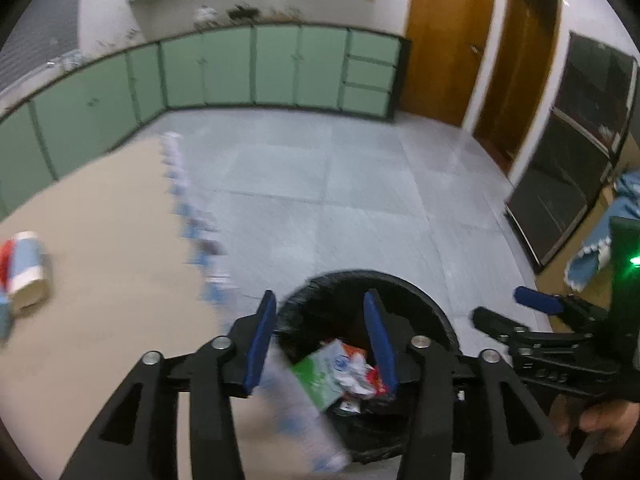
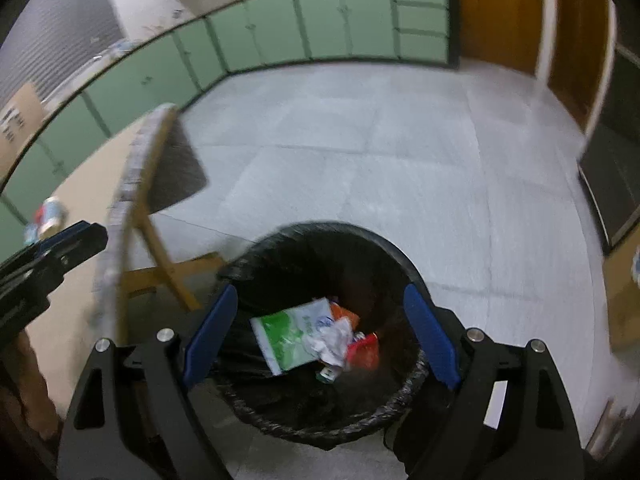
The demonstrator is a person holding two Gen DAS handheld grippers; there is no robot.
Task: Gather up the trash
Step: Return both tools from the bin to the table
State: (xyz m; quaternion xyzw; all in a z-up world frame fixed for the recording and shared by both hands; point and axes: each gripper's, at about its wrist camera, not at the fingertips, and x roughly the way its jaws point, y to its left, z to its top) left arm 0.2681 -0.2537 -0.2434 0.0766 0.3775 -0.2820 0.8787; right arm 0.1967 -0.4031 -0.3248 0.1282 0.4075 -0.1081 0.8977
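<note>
A black bin (image 1: pixel 420 300) lined with a black bag stands on the floor beside the table; it also shows in the right wrist view (image 2: pixel 396 256). Inside lie a green-and-white packet (image 2: pixel 288 332), crumpled white paper (image 2: pixel 332 340) and a red wrapper (image 2: pixel 364 350). My left gripper (image 1: pixel 320 332) is open above the bin's left rim, nothing between its blue pads. My right gripper (image 2: pixel 320 328) is open and empty directly over the bin. A paper cup (image 1: pixel 26 268) lies on its side on the table at far left.
A beige table (image 1: pixel 100 280) with a patterned edge is to the left, its wooden legs (image 2: pixel 160 248) beside the bin. Green cabinets (image 1: pixel 240 68) line the far wall, wooden doors (image 1: pixel 448 40) at right. Grey tiled floor (image 2: pixel 400 160) stretches ahead. Blue cloth (image 1: pixel 596 248) lies at right.
</note>
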